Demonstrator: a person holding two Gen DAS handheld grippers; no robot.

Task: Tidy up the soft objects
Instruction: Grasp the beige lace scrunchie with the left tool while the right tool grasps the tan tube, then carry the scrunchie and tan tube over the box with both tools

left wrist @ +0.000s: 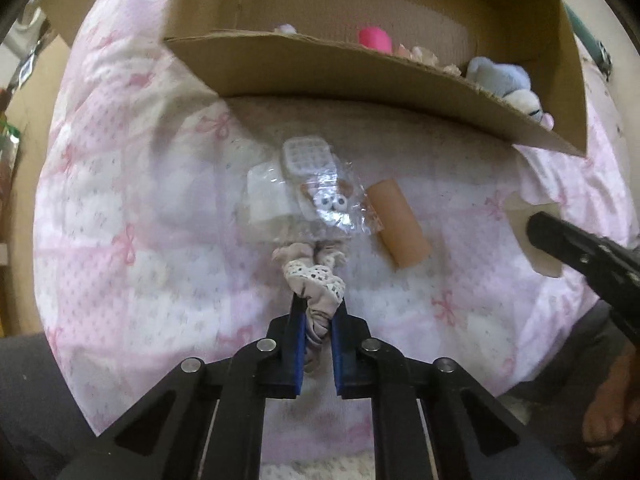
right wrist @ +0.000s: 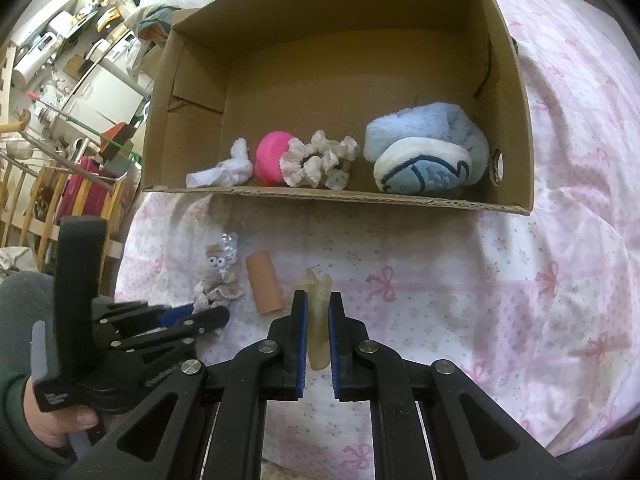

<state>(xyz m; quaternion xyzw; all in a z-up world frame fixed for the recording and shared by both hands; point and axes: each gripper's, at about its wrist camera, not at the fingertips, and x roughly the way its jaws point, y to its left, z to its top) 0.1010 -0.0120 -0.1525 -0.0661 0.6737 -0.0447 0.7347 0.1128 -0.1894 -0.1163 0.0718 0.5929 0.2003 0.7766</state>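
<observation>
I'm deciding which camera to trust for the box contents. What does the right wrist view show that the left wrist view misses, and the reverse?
Only the right wrist view: the right gripper shut on a yellowish soft piece, plus a white sock in the cardboard box.
Only the left wrist view: the left gripper shut on a lace-trimmed scrunchie, and a white gridded piece.
Both: the box, blue plush, pink ball, tan tube, googly-eyed packet.

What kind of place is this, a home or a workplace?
Most likely a home, on a bed. The work surface is a soft quilt with pink bows, a cardboard box holds plush things, and household clutter with white appliances fills the background.
</observation>
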